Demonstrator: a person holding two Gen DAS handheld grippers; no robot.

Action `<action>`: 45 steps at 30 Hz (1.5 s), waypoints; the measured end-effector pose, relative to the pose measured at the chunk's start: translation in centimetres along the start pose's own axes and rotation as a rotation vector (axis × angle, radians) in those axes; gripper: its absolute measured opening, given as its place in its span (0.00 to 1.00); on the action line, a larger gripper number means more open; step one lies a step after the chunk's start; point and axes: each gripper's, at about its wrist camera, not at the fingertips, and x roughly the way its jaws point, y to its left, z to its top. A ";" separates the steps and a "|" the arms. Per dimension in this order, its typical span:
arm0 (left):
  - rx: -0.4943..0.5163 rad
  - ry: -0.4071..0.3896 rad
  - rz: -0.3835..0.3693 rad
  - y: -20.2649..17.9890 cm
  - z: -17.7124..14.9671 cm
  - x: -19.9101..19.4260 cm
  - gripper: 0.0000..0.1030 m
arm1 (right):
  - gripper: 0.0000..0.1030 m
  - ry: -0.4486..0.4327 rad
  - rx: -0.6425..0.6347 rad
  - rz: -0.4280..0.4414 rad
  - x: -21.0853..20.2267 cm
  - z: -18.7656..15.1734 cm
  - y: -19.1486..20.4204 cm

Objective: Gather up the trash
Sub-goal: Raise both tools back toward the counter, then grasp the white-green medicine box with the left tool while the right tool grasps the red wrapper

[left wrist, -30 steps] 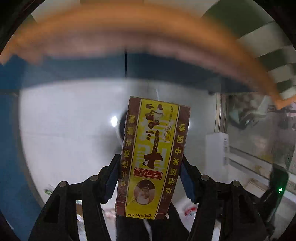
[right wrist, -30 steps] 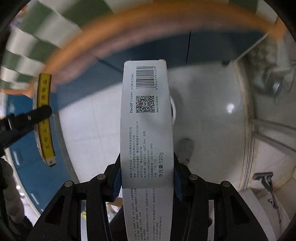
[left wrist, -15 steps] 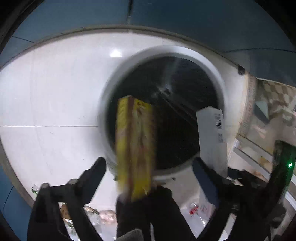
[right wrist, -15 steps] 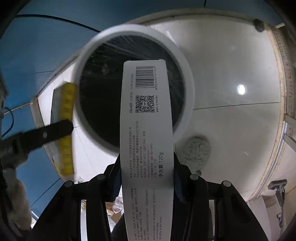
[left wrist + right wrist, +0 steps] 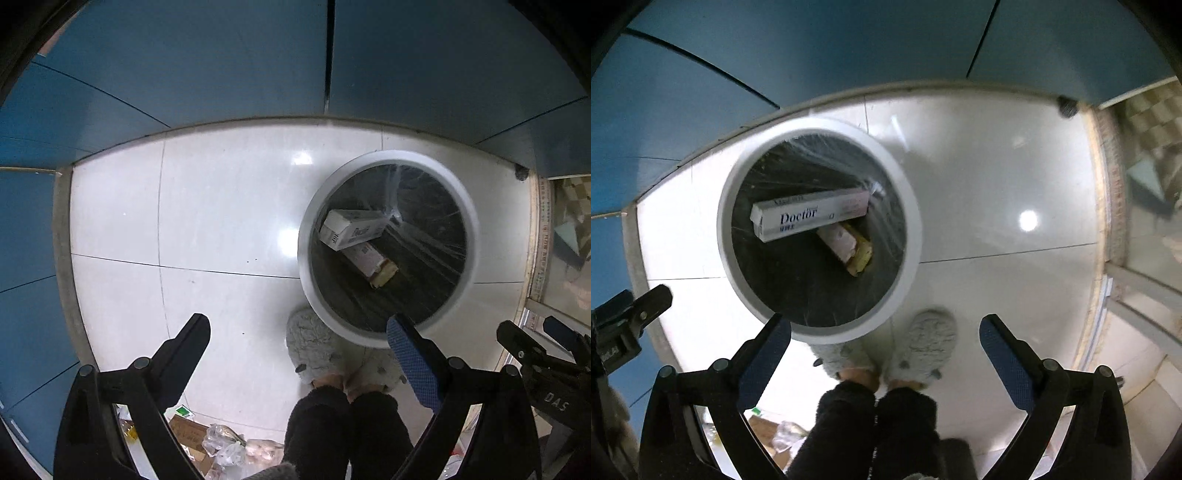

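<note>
Both boxes lie in the bin (image 5: 912,236): the white box (image 5: 809,218) rests across the yellow box (image 5: 862,254). The left gripper (image 5: 299,350) is wide and empty; the right gripper (image 5: 886,343) has just been opening, nothing between its jaws. Next, fetch the litter (image 5: 221,446) near the slippers (image 5: 314,347), keeping the jaws wide.
</note>
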 end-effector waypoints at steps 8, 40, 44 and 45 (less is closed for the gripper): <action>0.005 -0.101 -0.041 -0.5 -2.8 -9.1 0.95 | 1.00 -0.077 -0.039 -0.034 -8.7 -1.3 1.8; 0.124 -0.560 0.009 -0.8 -0.3 -46.7 1.00 | 1.00 -0.416 0.065 0.177 -53.2 -5.5 1.8; 0.064 -0.563 0.005 -2.6 6.8 -49.1 1.00 | 1.00 -0.496 0.068 0.150 -56.3 1.8 -0.8; 0.058 -0.567 0.026 -3.1 8.0 -49.2 1.00 | 0.99 -0.504 0.064 0.151 -56.6 3.5 -1.4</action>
